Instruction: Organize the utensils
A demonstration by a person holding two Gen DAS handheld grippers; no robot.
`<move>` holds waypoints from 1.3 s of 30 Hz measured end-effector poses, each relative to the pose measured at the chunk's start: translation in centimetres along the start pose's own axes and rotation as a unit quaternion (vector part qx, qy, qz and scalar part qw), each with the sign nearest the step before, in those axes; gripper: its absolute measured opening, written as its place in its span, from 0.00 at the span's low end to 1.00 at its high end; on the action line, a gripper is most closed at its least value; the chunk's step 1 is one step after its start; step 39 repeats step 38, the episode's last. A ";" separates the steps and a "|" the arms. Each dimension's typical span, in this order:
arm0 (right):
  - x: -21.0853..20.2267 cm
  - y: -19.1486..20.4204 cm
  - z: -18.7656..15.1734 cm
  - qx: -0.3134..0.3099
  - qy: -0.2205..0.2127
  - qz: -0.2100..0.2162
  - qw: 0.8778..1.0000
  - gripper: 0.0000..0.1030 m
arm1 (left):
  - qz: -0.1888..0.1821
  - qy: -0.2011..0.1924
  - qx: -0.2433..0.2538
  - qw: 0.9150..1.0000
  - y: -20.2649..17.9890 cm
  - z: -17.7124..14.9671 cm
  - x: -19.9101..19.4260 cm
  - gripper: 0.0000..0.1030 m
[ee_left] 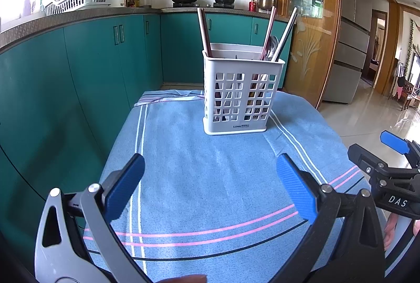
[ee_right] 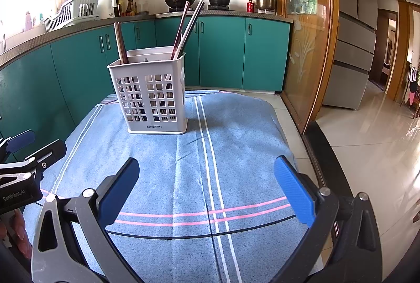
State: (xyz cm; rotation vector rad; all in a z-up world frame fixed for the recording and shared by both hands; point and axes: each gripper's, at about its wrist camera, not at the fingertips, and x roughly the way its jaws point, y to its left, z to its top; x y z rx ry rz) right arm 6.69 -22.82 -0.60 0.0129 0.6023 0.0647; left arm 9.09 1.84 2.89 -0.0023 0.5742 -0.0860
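1. blue pads on the left hand-held gripper (ee_left: 210,180) are spread wide, nothing between them; it hovers over the near part of the blue striped cloth (ee_left: 199,178).
2. right hand-held gripper (ee_right: 207,183) same deal: spread wide, empty, over the near right part of the cloth; its tip also shows at the right edge of the left wrist view.
3. white slotted utensil holder (ee_left: 242,93) stands upright on the far part of the cloth, ahead of both hand-held grippers and well apart from them; slightly right of centre for the left one, left of centre for the right one.
4. utensils: reddish-brown chopsticks (ee_left: 204,32) lean in the holder's left compartment, another reddish pair plus a metal-looking pair (ee_left: 284,34) lean in the right one; a spoon bowl seems tucked behind them, hard to tell.
5. no loose utensils visible on the cloth, so sorting looks mostly or fully done (judgement).
6. risk: holder is light and tall with long sticks leaning out, so a reach that clips a stick or the rim could tip it or flick sticks out.
7. risk: cloth is loose and creased on the counter, so dragging a finger on it could shift the holder.
8. risk: both hand-held grippers sit near each other, so reaching together could knock them.
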 end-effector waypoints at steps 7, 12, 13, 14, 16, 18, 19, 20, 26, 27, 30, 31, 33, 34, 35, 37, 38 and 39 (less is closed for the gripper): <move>0.0 0.1 -0.1 0.000 -0.001 0.000 1.000 0.97 | -0.001 0.001 -0.001 1.000 0.1 0.0 0.0 0.96; 0.0 0.1 -0.1 -0.002 -0.001 -0.001 1.000 0.97 | -0.001 0.001 0.000 1.000 0.0 0.1 -0.1 0.96; 0.0 0.0 -0.1 -0.001 -0.001 -0.001 1.000 0.97 | -0.001 0.002 0.001 1.000 0.0 0.1 -0.1 0.96; 0.0 0.0 -0.1 -0.001 -0.001 -0.001 1.000 0.97 | 0.000 0.002 0.001 1.000 0.0 0.1 -0.1 0.96; 0.0 0.0 -0.1 -0.001 -0.001 -0.001 1.000 0.97 | 0.000 0.002 0.001 1.000 0.0 0.1 -0.1 0.96; 0.0 0.0 -0.1 -0.002 0.000 -0.001 1.000 0.97 | -0.001 0.001 0.001 1.000 0.0 0.1 -0.1 0.96; 0.0 0.0 -0.1 -0.002 0.000 -0.001 1.000 0.97 | 0.000 0.001 0.000 1.000 0.0 0.1 -0.1 0.96; 0.0 0.0 -0.2 -0.002 0.000 -0.001 1.000 0.97 | -0.001 0.002 0.000 1.000 0.0 0.1 -0.1 0.96; 0.0 0.1 -0.3 -0.005 0.001 0.000 1.000 0.97 | 0.004 0.001 0.000 1.000 0.1 0.0 -0.1 0.96; 0.0 0.1 -0.3 -0.006 0.002 0.000 1.000 0.97 | 0.005 0.001 -0.001 1.000 0.1 0.0 0.0 0.96; 0.0 0.1 -0.3 -0.006 0.001 -0.001 1.000 0.97 | 0.007 0.001 -0.002 1.000 0.1 0.0 0.0 0.96; 0.0 0.0 -0.3 -0.006 0.001 -0.001 1.000 0.97 | 0.005 0.001 -0.004 1.000 0.1 0.0 0.0 0.96; 0.1 0.0 -0.2 -0.005 0.001 -0.002 1.000 0.97 | 0.002 0.004 -0.010 1.000 0.4 0.1 0.1 0.96; 0.1 0.0 -0.2 -0.005 0.002 -0.002 1.000 0.97 | 0.002 0.005 -0.012 1.000 0.5 0.1 0.1 0.96; 0.1 0.0 -0.3 -0.005 0.002 -0.002 1.000 0.97 | 0.002 0.007 -0.013 1.000 0.5 0.1 0.2 0.96; 0.1 0.0 -0.3 -0.006 0.002 -0.002 1.000 0.97 | 0.006 0.013 -0.011 1.000 0.5 0.0 0.5 0.96; 0.1 -0.1 -0.3 -0.005 0.002 -0.003 1.000 0.97 | 0.008 0.015 -0.009 1.000 0.6 0.0 0.6 0.96; 0.1 -0.1 -0.3 -0.005 0.002 -0.003 1.000 0.97 | 0.008 0.015 -0.009 1.000 0.6 0.0 0.6 0.96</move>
